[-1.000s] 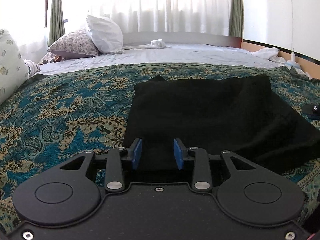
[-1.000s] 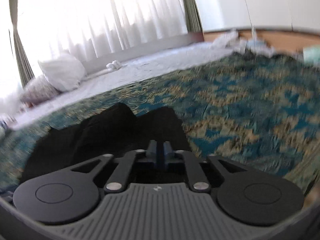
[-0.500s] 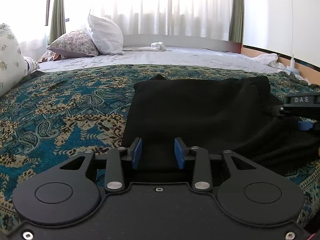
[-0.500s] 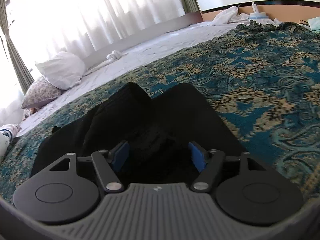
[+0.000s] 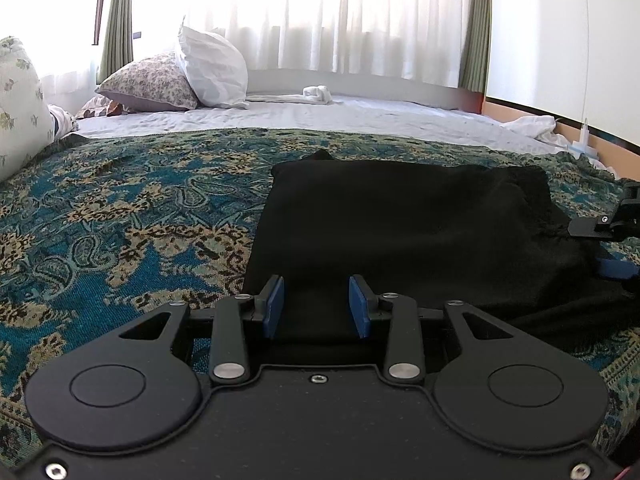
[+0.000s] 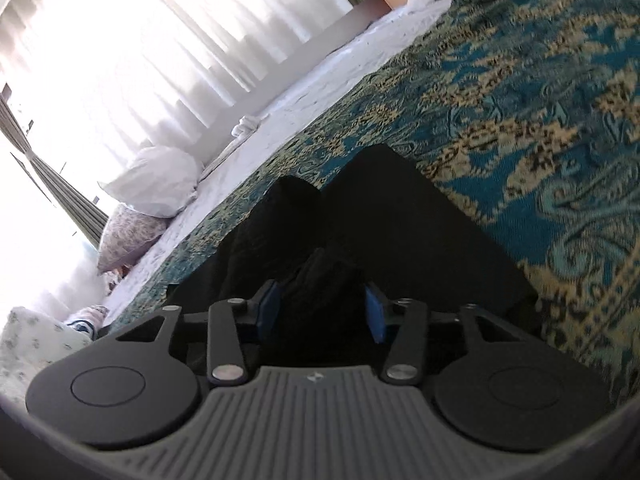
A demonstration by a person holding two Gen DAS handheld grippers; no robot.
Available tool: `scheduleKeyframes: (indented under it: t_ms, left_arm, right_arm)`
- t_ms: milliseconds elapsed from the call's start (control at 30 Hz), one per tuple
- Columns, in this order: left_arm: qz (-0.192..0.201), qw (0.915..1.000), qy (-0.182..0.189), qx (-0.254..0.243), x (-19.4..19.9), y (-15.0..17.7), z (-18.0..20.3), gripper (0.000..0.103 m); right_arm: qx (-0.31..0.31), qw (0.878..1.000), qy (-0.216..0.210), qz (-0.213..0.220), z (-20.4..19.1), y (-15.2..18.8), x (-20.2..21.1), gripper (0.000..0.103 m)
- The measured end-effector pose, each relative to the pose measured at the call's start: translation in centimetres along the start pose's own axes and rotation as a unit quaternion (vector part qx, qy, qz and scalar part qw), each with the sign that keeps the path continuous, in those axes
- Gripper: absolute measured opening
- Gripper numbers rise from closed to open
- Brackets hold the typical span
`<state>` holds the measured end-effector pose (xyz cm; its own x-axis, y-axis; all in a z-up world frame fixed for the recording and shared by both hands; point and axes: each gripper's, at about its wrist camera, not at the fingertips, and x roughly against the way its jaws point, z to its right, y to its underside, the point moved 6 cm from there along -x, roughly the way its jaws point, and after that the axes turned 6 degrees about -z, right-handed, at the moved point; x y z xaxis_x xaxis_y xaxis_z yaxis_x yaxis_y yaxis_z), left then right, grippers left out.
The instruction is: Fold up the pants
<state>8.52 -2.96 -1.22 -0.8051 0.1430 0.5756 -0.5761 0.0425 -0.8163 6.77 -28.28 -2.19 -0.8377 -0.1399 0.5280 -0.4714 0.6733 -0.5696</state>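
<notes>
The black pants (image 5: 400, 228) lie folded on a teal patterned bedspread (image 5: 120, 216). My left gripper (image 5: 316, 306) is open, its blue pads on either side of the pants' near left edge, with nothing pinched. My right gripper (image 6: 320, 310) is open over a bunched part of the pants (image 6: 360, 232), with cloth lying between the pads. Part of the right gripper also shows at the right edge of the left wrist view (image 5: 612, 224), at the pants' right side.
White and floral pillows (image 5: 180, 76) lie at the head of the bed on a white sheet (image 5: 320, 114). A rolled white cloth (image 5: 318, 94) lies by the curtained window. A wall and wooden ledge (image 5: 560, 128) run along the right side.
My right gripper opened from shut, let go of the pants, then tilted and drew nearer to the cloth. My left gripper stayed open and almost still.
</notes>
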Motion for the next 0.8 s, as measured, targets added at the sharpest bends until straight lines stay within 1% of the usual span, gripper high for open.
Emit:
scheduleKeyframes:
  t_ms: [100,167,200,267,400,467,500,533,567,600,700,800]
  left_arm:
    - [0.000,1.0000,0.000,0.000,0.0,0.0,0.0,0.034]
    - [0.000,1.0000,-0.001,0.000,0.0,0.0,0.0,0.034]
    - [0.001,1.0000,-0.001,0.000,0.0,0.0,0.0,0.034]
    - [0.001,1.0000,-0.001,-0.001,0.0,0.0,0.0,0.034]
    - [0.001,1.0000,0.001,0.001,0.0,0.0,0.0,0.035]
    - [0.003,1.0000,0.001,0.001,0.0,0.1,0.1,0.035]
    - [0.003,1.0000,0.001,0.001,0.0,0.1,0.1,0.035]
    - [0.004,1.0000,0.001,0.000,0.0,0.1,0.1,0.035]
    - [0.005,1.0000,0.001,0.000,0.0,0.1,0.1,0.035]
    - [0.005,1.0000,0.000,-0.001,0.0,0.1,0.1,0.035]
    - [0.004,1.0000,0.003,0.001,0.0,0.1,0.2,0.035]
    - [-0.012,0.9999,-0.001,-0.005,0.5,-0.5,0.7,0.035]
  right_arm:
    - [0.006,1.000,0.008,-0.007,-0.4,1.0,0.4,0.060]
    - [0.029,0.999,0.011,-0.013,-1.0,1.9,0.4,0.065]
    - [0.042,0.999,0.015,-0.012,-1.3,2.1,0.3,0.070]
    - [0.066,0.997,0.030,-0.007,-2.0,2.1,-0.4,0.072]
    - [0.042,0.998,0.046,0.008,-1.8,0.3,-2.4,0.073]
    - [0.028,0.998,0.049,0.016,-1.4,-0.8,-3.5,0.071]
    - [0.029,0.998,0.055,0.019,-1.4,-1.1,-3.9,0.068]
    - [0.037,0.997,0.060,0.021,-1.5,-1.4,-4.2,0.056]
    - [0.045,0.997,0.064,0.023,-1.7,-1.5,-4.4,0.054]
    - [0.054,0.996,0.067,0.024,-1.8,-1.4,-4.4,0.048]
    - [0.070,0.995,0.067,0.033,-1.8,-1.1,-3.8,0.037]
    - [0.099,0.990,0.077,0.059,-2.1,-0.5,-1.9,0.032]
